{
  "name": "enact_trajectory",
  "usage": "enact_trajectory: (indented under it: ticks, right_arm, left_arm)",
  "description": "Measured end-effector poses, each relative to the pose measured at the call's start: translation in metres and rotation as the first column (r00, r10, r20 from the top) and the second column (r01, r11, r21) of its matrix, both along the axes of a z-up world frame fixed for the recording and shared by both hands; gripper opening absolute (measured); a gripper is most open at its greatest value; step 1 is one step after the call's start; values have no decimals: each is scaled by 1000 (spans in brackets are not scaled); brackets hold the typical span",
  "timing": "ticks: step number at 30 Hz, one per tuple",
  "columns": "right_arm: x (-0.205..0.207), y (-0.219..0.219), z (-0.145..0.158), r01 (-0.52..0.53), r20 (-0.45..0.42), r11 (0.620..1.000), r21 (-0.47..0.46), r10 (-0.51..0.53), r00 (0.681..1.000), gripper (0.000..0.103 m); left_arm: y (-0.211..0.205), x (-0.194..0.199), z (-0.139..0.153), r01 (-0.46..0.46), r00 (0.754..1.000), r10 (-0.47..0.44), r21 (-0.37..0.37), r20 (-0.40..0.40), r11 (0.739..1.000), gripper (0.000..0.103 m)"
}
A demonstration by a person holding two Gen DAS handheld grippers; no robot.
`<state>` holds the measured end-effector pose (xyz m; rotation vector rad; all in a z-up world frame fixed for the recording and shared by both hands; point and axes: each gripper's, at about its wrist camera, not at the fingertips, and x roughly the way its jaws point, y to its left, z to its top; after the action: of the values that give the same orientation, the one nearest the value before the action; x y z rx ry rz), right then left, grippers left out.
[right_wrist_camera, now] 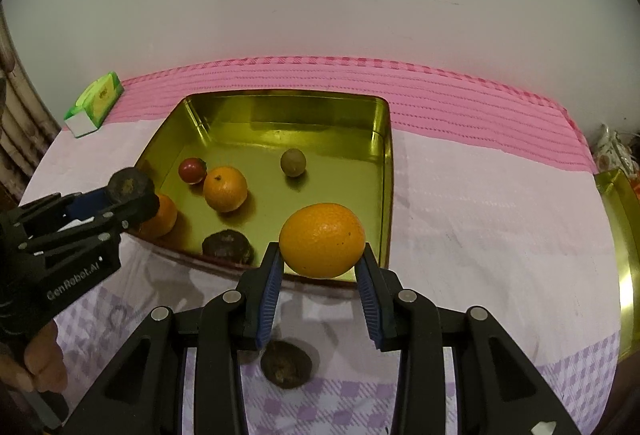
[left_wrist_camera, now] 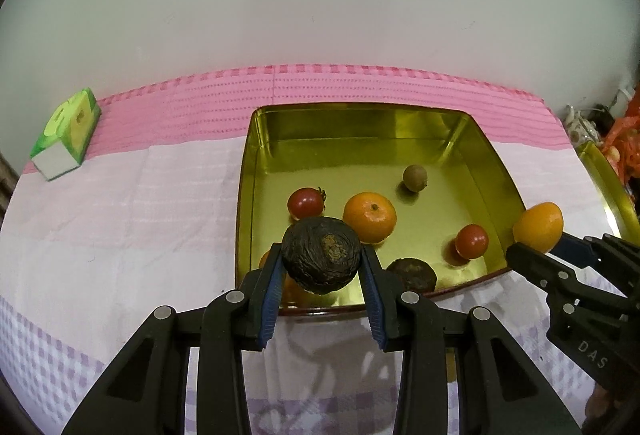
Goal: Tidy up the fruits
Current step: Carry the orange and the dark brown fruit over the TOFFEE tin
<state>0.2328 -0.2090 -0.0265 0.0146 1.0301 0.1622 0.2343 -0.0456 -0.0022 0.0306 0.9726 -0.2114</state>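
The left wrist view shows the left gripper point(left_wrist_camera: 322, 267) with its blue-padded fingers point(left_wrist_camera: 272, 291) closed on a dark brown, wrinkled round fruit point(left_wrist_camera: 320, 255). The fruit sits right at the fingertips, one pad on each flank, with its rough stem scar turned toward the camera; it is near round, so no long axis shows. Just past the fingers lies a gold square metal tin point(left_wrist_camera: 256, 139) on the pink and white cloth-covered surface point(left_wrist_camera: 120, 203), holding two small red tomatoes point(left_wrist_camera: 306, 202), a stemmed orange point(left_wrist_camera: 370, 216), a small olive-brown round fruit point(left_wrist_camera: 415, 177) and a second dark wrinkled fruit point(left_wrist_camera: 412, 273).

Only the right wrist view shows a third dark wrinkled fruit point(right_wrist_camera: 286, 363) lying on the cloth beneath the right gripper point(right_wrist_camera: 322, 267), nearer than the tin, and the person's hand point(right_wrist_camera: 38, 359) around the left tool. The right fingers point(right_wrist_camera: 272, 287) grip a smooth bright orange point(right_wrist_camera: 322, 240) at their tips, its slightly longer axis running across from pad to pad. Far left, near the wall, stands a green and white carton point(right_wrist_camera: 96, 103).
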Motion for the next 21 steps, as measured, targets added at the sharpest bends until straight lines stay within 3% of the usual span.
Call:
enact_trajectory:
  ticks: [21]
  right_arm:
    - [28, 9, -28, -9, -52, 999, -37, 7, 999, 34]
  left_arm:
    - [-3, 20, -24, 4, 999, -3, 31, -34, 1000, 38]
